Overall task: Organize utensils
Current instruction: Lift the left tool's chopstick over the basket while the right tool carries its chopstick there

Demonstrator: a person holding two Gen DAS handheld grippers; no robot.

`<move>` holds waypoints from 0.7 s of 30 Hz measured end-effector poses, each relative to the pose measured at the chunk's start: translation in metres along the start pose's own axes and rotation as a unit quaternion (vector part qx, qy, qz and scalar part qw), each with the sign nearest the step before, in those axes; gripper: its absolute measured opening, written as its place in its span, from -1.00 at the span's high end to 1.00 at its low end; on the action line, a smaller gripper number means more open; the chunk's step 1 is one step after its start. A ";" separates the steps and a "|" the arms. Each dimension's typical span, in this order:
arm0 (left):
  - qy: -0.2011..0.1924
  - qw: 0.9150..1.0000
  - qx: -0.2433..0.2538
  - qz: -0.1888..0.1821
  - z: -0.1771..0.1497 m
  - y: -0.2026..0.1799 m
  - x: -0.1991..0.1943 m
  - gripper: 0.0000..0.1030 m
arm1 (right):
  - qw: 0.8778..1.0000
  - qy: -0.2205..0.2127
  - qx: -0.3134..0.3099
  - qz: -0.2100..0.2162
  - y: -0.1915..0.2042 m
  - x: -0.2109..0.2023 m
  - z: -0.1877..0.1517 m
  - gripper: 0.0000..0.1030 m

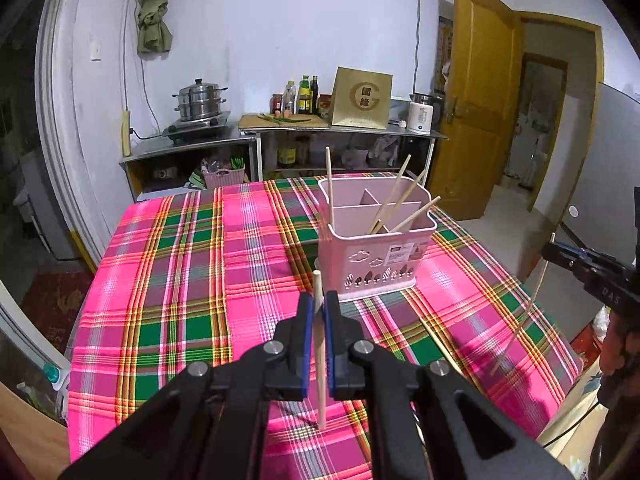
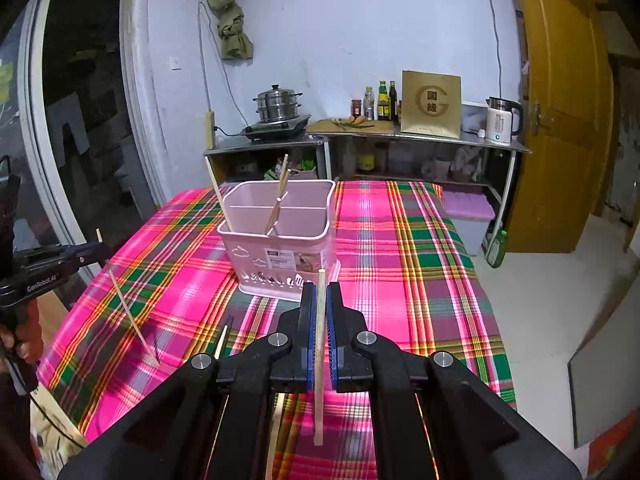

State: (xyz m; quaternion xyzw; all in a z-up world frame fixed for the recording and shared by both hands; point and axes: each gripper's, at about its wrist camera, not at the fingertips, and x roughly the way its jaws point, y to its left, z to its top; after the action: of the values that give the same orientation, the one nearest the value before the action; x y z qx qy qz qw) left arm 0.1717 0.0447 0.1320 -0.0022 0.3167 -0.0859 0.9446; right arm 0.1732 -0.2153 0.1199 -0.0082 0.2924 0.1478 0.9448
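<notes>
A pink divided utensil holder [image 1: 376, 264] stands on the plaid tablecloth [image 1: 192, 264] and holds several wooden chopsticks [image 1: 394, 200]. My left gripper [image 1: 319, 300] is shut on an upright chopstick [image 1: 320, 376], a little in front of the holder. My right gripper [image 2: 319, 292] is shut on another upright chopstick [image 2: 319, 360], also just in front of the holder [image 2: 280, 240]. In the left wrist view the right gripper [image 1: 548, 252] shows at the right edge with its chopstick [image 1: 520, 320]. In the right wrist view the left gripper [image 2: 100, 246] shows at the left with its chopstick [image 2: 132, 316]. More chopsticks [image 2: 222, 340] lie on the cloth near me.
A steel counter [image 1: 192, 148] along the back wall carries a steamer pot [image 1: 200, 100], bottles [image 1: 304, 96], a gold box [image 1: 362, 98] and a kettle [image 1: 420, 118]. A yellow door [image 1: 476, 92] stands open at the right. The table's right edge drops to a tiled floor [image 2: 552, 300].
</notes>
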 end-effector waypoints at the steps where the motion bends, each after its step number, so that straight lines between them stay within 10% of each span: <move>1: -0.001 1.000 0.000 0.000 0.001 0.000 -0.001 0.88 | 1.000 -0.002 0.000 0.000 0.000 0.000 0.002 0.91; 21: -0.025 0.999 0.007 -0.038 0.048 -0.026 -0.010 0.88 | 0.998 -0.040 -0.022 0.035 0.025 -0.013 0.040 0.91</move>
State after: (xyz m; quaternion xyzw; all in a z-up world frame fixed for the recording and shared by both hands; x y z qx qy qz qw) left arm 0.1881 0.0182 0.1783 -0.0097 0.2920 -0.1236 0.9483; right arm 0.1775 -0.1905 0.1622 -0.0131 0.2513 0.1870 0.9496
